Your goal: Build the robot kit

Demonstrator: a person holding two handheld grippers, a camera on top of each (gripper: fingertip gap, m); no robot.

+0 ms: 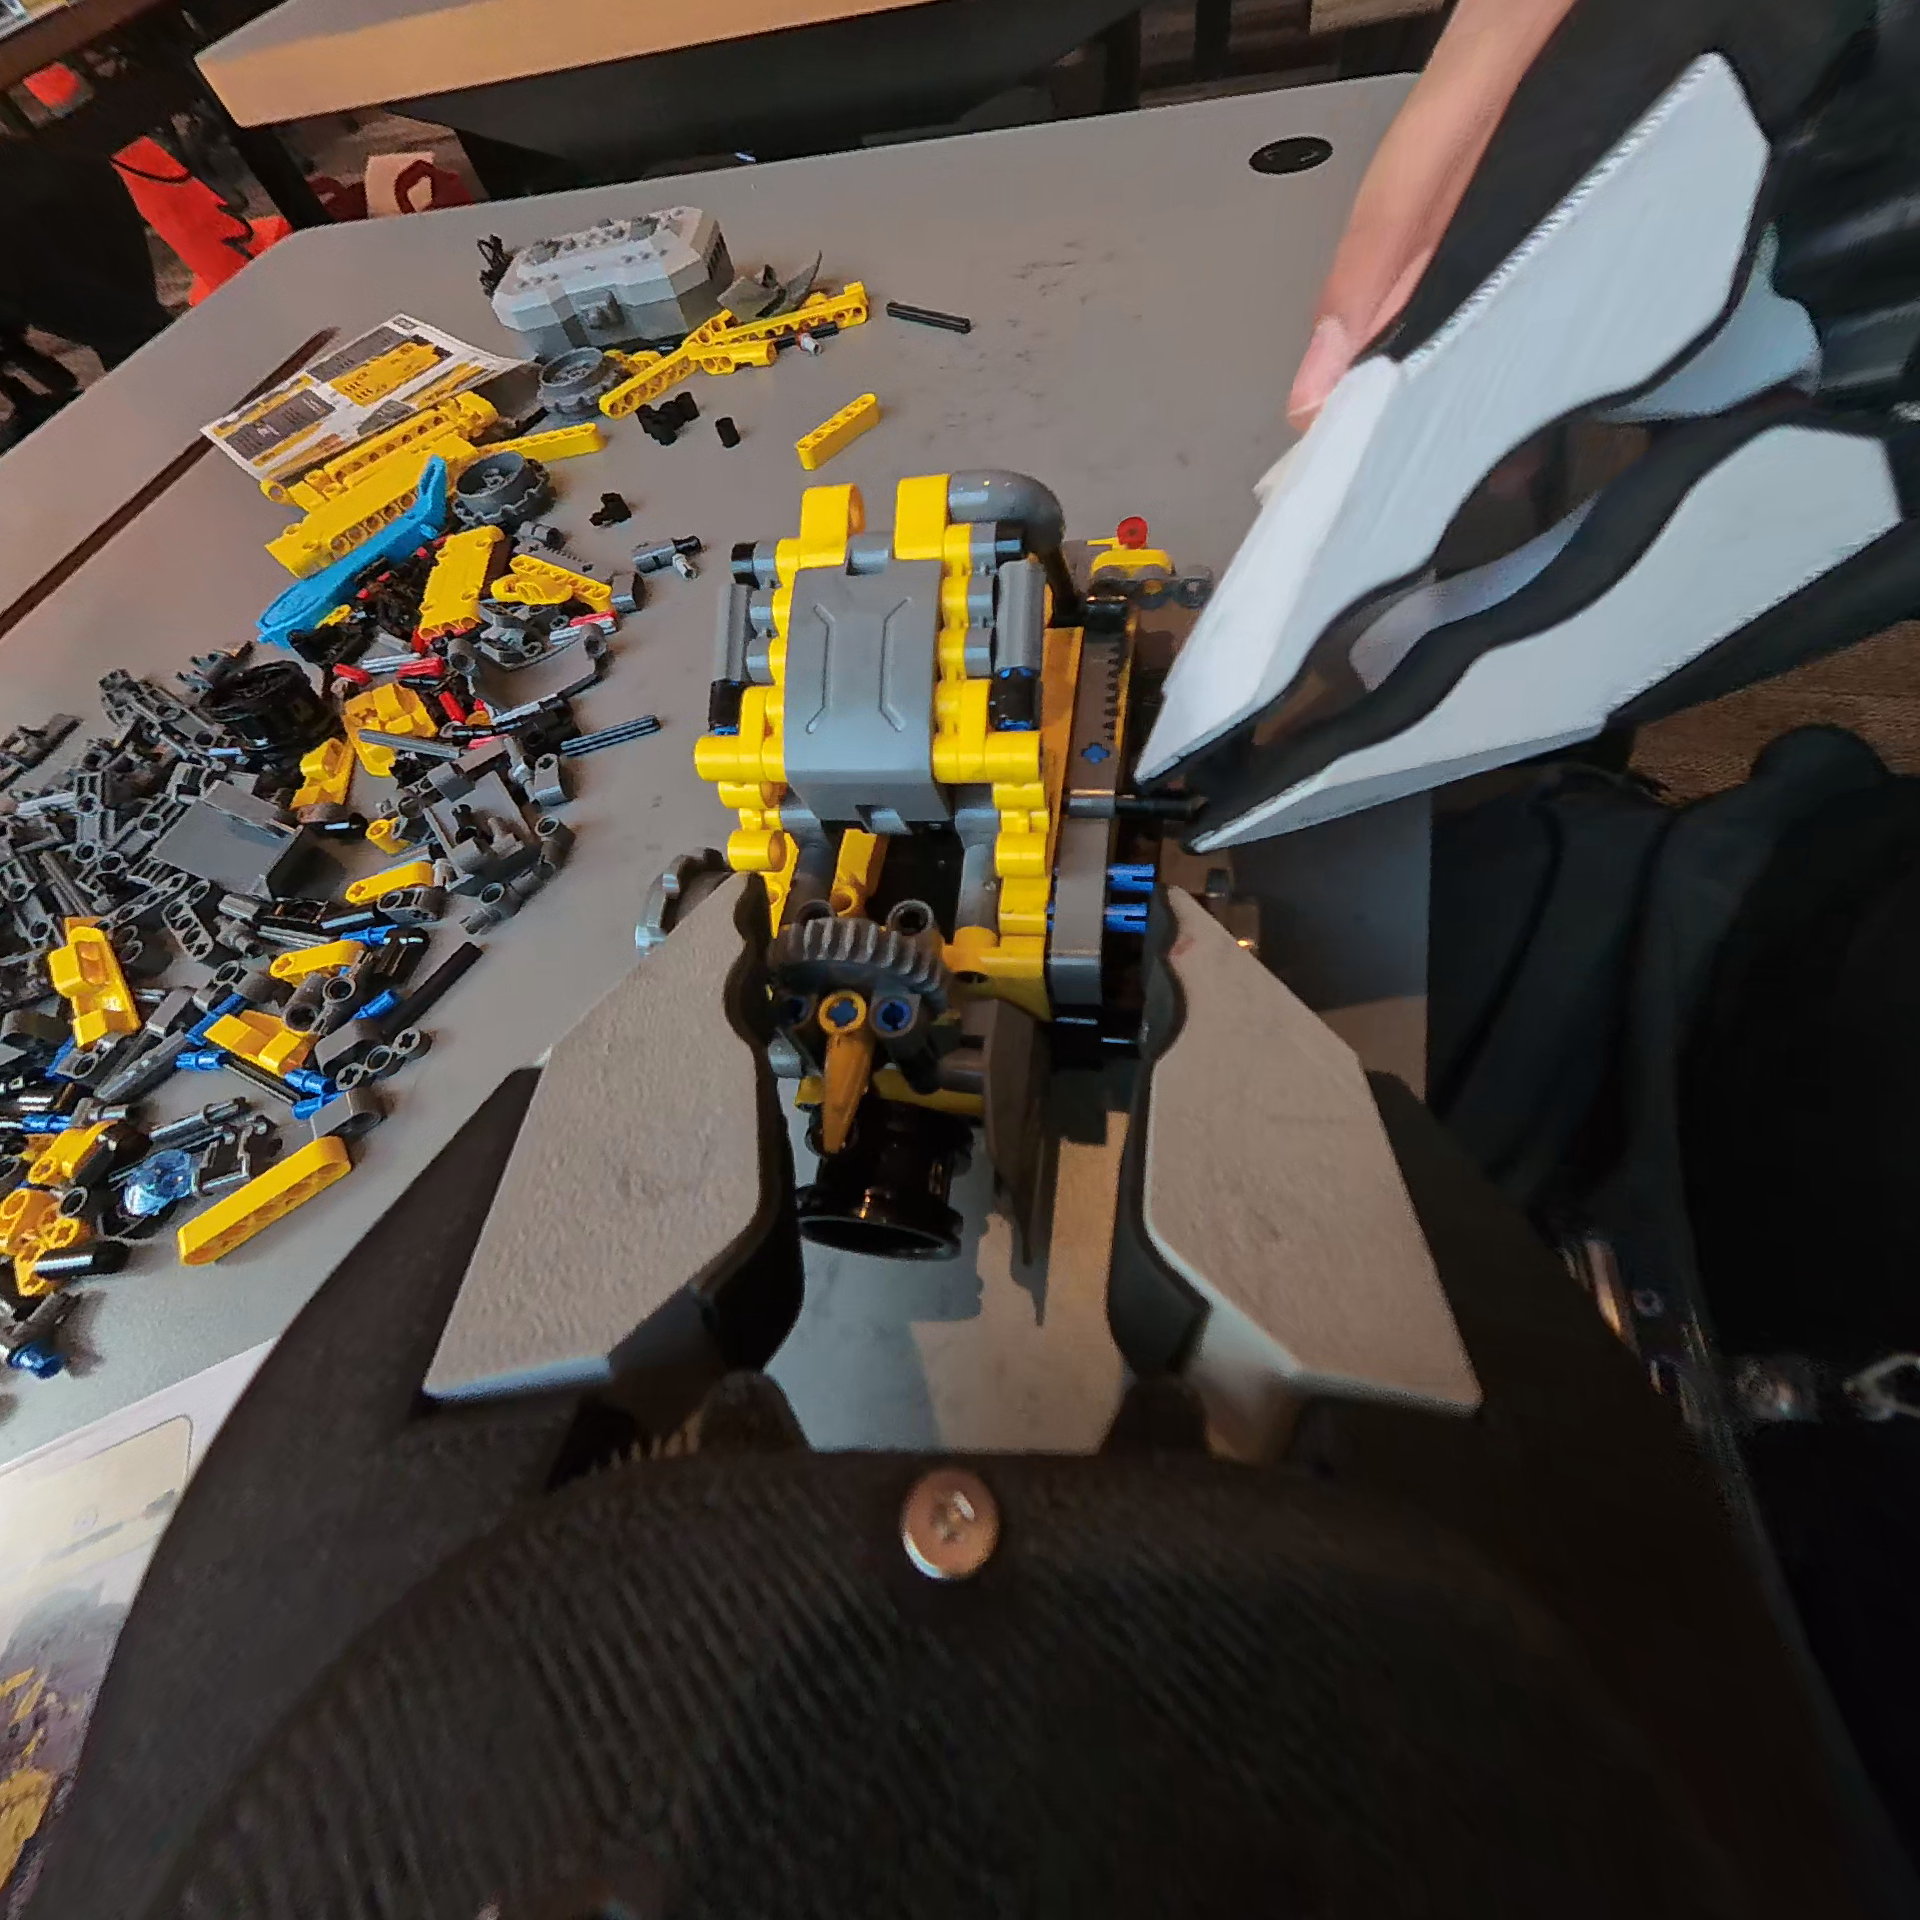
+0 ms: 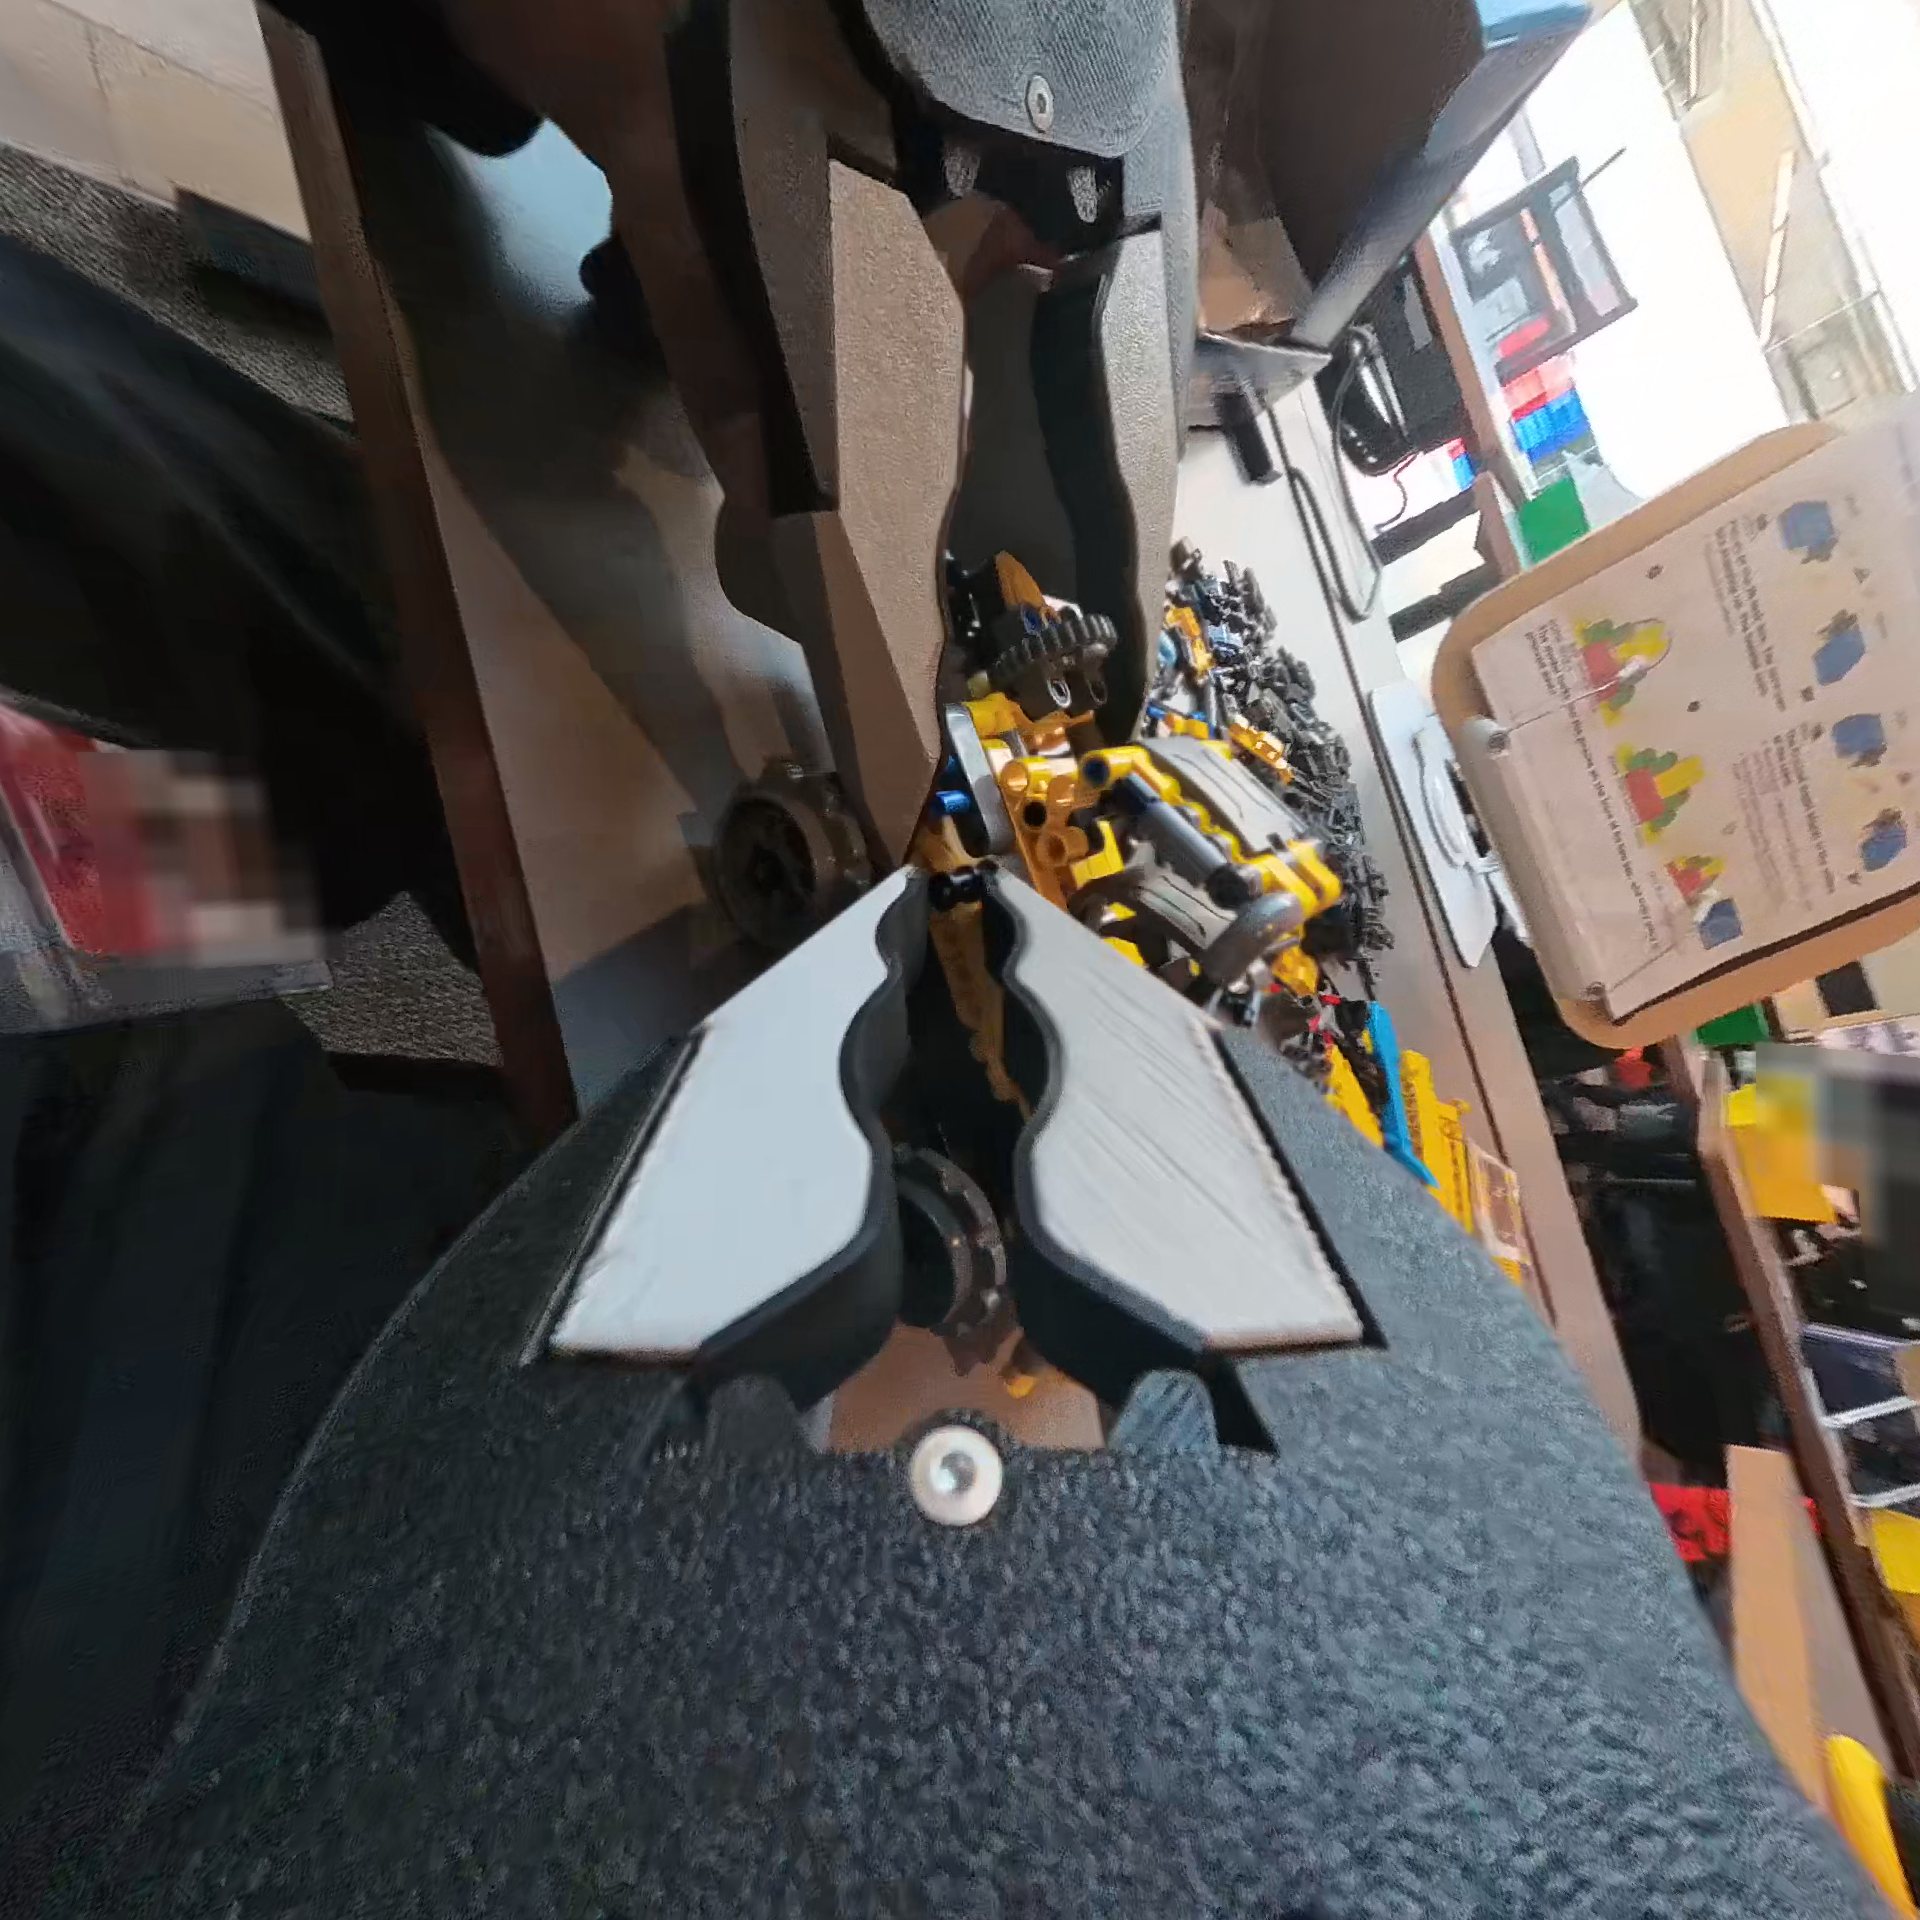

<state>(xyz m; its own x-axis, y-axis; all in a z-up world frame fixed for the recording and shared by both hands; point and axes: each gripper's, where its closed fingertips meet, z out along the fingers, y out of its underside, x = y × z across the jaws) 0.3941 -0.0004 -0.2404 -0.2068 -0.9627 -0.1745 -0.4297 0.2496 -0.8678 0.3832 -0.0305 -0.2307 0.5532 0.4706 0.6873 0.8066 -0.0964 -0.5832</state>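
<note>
The left gripper (image 1: 951,940) has its jaws clenched on the near end of a yellow-and-grey brick-built vehicle assembly (image 1: 883,717), one finger on each flank, with the black gear (image 1: 860,961) and a yellow pointed piece sitting in the gap between them. The assembly stands on the grey worktop (image 1: 1091,312) directly ahead of this gripper, its long axis running away from the camera along the fingers' line, the grey panel on top facing up.

The right gripper (image 2: 956,888) comes in from the right side of the model, its fingers crosswise to that axis. Its jaws are pinched nearly together on a small black pin (image 2: 954,886) that juts from the model's side, next to the toothed rack strip and just above two blue pins (image 1: 1127,894); the tips look closed on it, though motion blur softens the edges. A person's fingers (image 1: 1340,343) show behind this gripper in the left wrist view.

So the left gripper braces the body end-on while the right one works at the side face, and the pin's axis points straight out towards the right jaws.

Farther left on the worktop lies a wide scatter of loose parts (image 1: 208,935): yellow beams, black and grey connectors, blue pins, a blue brick separator (image 1: 353,566), a grey battery-box-like block (image 1: 608,270) and a sticker sheet (image 1: 353,384). In the right wrist view an instruction sheet on a wooden board (image 2: 1704,790) stands to the right.
</note>
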